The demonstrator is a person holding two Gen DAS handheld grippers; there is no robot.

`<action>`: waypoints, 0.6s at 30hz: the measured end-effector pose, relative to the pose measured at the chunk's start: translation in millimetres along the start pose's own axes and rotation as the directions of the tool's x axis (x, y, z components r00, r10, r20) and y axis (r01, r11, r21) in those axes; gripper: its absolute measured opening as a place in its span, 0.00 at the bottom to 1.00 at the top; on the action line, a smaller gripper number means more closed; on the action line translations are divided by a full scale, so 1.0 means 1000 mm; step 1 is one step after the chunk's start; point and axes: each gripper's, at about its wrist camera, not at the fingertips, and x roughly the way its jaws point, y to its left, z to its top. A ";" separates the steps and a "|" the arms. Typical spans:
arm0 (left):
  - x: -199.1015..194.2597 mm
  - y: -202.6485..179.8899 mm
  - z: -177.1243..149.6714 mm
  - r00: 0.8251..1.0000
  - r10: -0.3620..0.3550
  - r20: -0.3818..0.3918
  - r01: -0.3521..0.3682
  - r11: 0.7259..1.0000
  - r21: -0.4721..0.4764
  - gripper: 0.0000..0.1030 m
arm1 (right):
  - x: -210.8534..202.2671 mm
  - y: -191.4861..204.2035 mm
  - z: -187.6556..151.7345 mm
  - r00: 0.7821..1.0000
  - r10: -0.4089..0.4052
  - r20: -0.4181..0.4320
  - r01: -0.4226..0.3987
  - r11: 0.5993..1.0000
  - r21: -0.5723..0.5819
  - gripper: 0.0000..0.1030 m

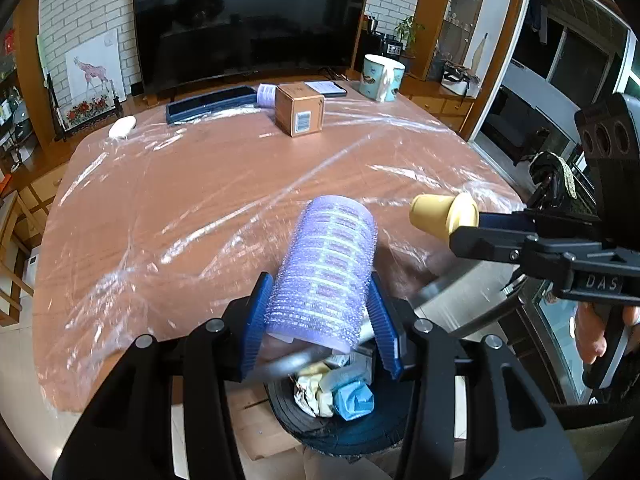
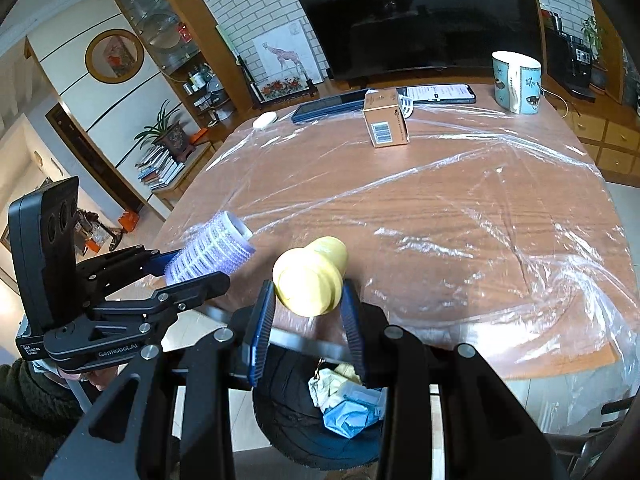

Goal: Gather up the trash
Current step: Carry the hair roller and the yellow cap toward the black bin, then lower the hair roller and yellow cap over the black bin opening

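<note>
above the bin [image 1: 340, 420] (crumpled paper inside), the left gripper [image 1: 320, 316] clamps a purple hair roller [image 1: 328, 272]; the right gripper [image 2: 308, 304] beside it pinches a yellow stopper [image 2: 310, 280].

— What do we have at the far end of the surface [image 2: 420, 208]?

— We see a cardboard box [image 2: 386, 122] with a barcode facing us, and just behind it a dark blue flat case [image 2: 328, 107] and a phone [image 2: 440, 94] with its screen lit.

— And to the right?

— We find a pale blue mug [image 2: 517, 82] standing upright, well apart from the box. A small white oval thing [image 2: 265, 119] lies at the far left corner.

— What covers the wood?

— We see crinkled clear plastic film [image 2: 520, 240]. Beyond it a large dark television [image 2: 416, 16] stands, with a giraffe picture [image 2: 285, 58] leaning on the brick wall.
</note>
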 end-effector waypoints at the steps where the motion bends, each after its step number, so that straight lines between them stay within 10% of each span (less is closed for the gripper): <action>1: -0.001 -0.002 -0.003 1.000 -0.003 -0.006 0.003 1.000 0.002 0.47 | -0.002 0.000 -0.003 1.000 0.002 -0.002 -0.002 1.000 -0.001 0.33; 18: -0.009 -0.030 -0.043 0.998 0.001 -0.064 0.001 0.999 0.046 0.47 | -0.021 0.003 -0.047 0.998 0.016 -0.060 -0.018 1.000 -0.020 0.33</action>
